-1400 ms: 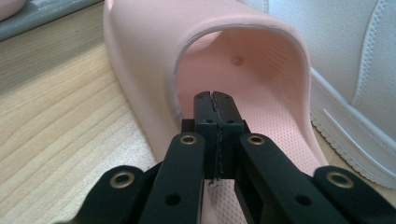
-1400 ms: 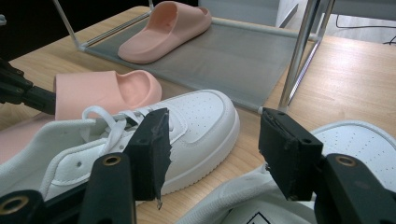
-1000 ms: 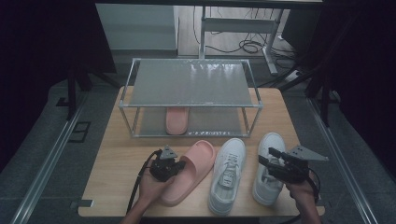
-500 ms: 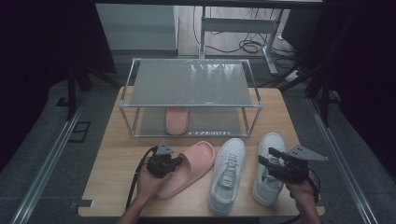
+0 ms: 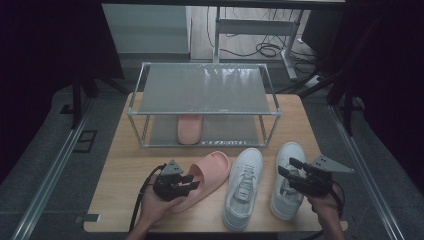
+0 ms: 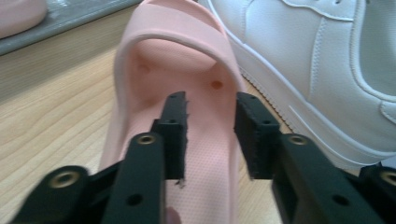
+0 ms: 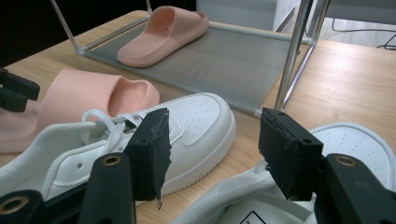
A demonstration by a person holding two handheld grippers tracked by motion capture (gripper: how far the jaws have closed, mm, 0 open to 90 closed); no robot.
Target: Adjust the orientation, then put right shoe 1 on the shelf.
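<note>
A pink slide point(image 5: 210, 172) lies on the wooden table point(image 5: 125, 165), toe toward the rack. My left gripper point(image 5: 192, 182) hovers over its heel end. In the left gripper view its jaws point(image 6: 210, 100) have just been opening; the slide's footbed point(image 6: 205, 158) shows through the gap and the pads press on nothing. The matching slide point(image 5: 190, 128) sits on the rack's lower shelf. Two white sneakers point(image 5: 243, 187) point(image 5: 295, 155) lie to the right. My right gripper point(image 5: 286, 167) stands open above the right sneaker point(image 7: 355, 140), with nothing between its pads.
A metal-framed rack point(image 5: 205, 87) with a grey top shelf fills the table's back half. In the right gripper view its post point(image 7: 292, 51) rises just past the sneakers. The table's front edge runs close under both hands. Bare wood lies left of the slide.
The left gripper's jaws were shut at the slide's heel and now stand apart. That hand has shifted slightly. The right gripper and all the shoes have kept still.
</note>
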